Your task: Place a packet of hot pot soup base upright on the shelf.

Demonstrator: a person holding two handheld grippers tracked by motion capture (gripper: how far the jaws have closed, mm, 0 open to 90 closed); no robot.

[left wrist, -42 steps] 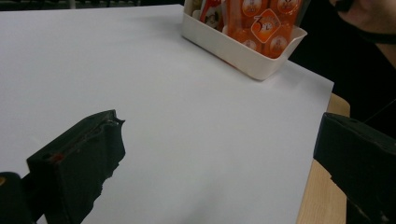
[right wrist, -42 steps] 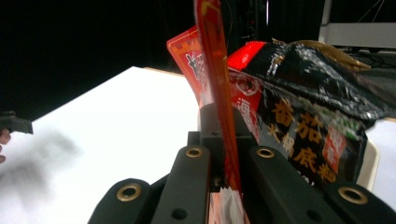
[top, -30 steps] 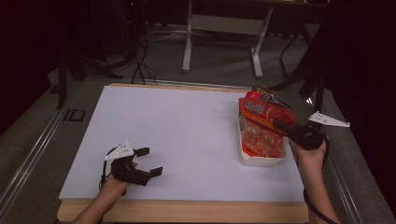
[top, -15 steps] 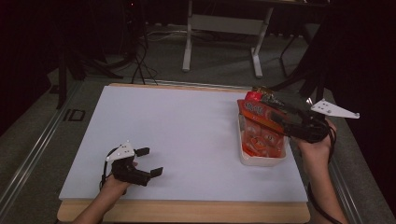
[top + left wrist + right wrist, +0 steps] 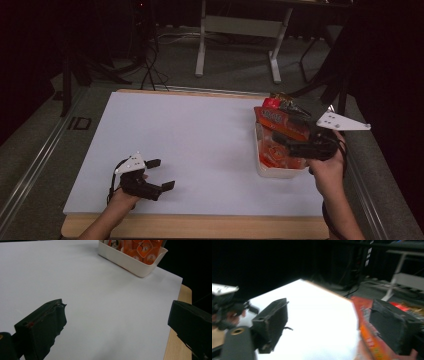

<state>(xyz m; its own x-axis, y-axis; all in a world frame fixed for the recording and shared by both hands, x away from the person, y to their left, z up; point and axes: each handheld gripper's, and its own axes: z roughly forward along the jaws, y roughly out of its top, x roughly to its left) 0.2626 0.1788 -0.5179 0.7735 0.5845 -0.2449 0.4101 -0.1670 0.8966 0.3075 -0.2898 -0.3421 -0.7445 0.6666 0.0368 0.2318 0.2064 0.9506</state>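
A white tray (image 5: 280, 172) of small orange packets (image 5: 272, 152) stands at the table's right side. A larger orange snack packet (image 5: 277, 121) leans on the tray's far end, with a red item (image 5: 272, 103) behind it. Just above the tray, my right gripper (image 5: 289, 131) has its jaws spread after just opening. In the right gripper view (image 5: 329, 307) the orange snack packet (image 5: 369, 342) lies against the right-hand jaw, and the gap shows bare table. My left gripper (image 5: 156, 175) rests open near the front left; between its jaws (image 5: 118, 307) lies white table.
The white table top (image 5: 200, 140) is bordered by a wooden front edge (image 5: 200, 225). Beyond the far edge, a metal stand (image 5: 240, 30) and cables sit on the dark floor. In the left gripper view, the tray (image 5: 130, 262) stands far ahead.
My right gripper has opened, letting go of the orange snack packet, and has lifted a little above the tray. The packet stays leaning on the tray. The left gripper has not moved.
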